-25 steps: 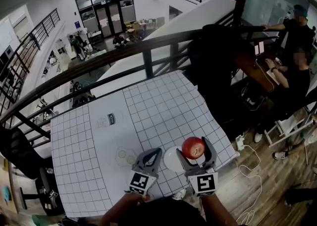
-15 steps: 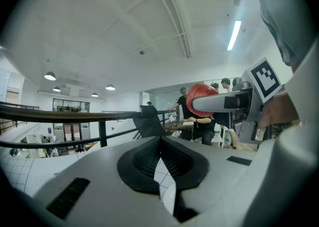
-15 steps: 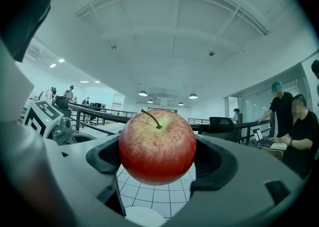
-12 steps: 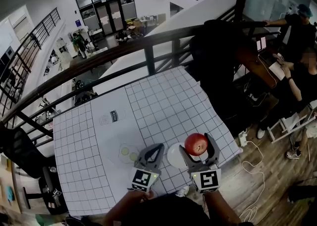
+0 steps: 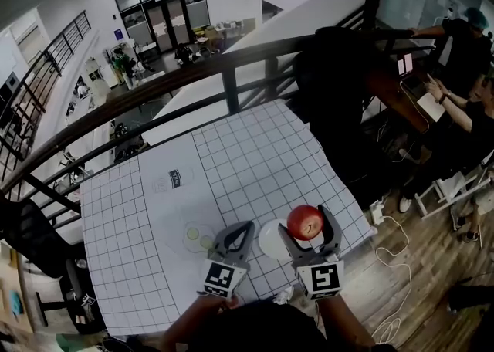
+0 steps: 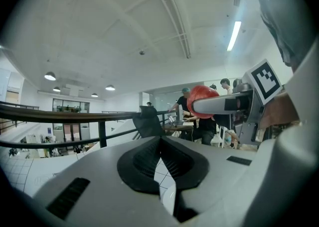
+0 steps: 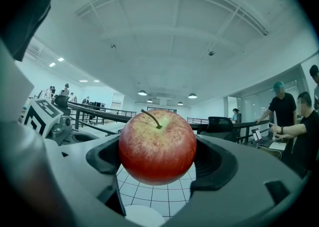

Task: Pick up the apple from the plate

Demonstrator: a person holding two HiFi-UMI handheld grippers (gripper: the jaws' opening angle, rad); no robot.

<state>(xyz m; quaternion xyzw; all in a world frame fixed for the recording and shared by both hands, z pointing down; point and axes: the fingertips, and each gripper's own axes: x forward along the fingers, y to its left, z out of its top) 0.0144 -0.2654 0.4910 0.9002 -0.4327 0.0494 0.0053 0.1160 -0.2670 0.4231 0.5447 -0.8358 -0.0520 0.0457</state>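
Since the right tongs (image 5: 306,224) are clamped on the apple (image 5: 304,221) across its widest part, clear of the table (image 5: 255,157), the squeeze should be kept even and level so the round fruit cannot roll out. Just beside them, the left tongs (image 5: 242,230) are closed on nothing. Between the two, lower down, the white plate (image 5: 269,242) lies bare. Ahead of the left tongs sits what may be a clear dish (image 5: 197,236) holding two pale pieces.

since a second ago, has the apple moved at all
No, the apple keeps the same offset up and right of the white plate, held in the right gripper.
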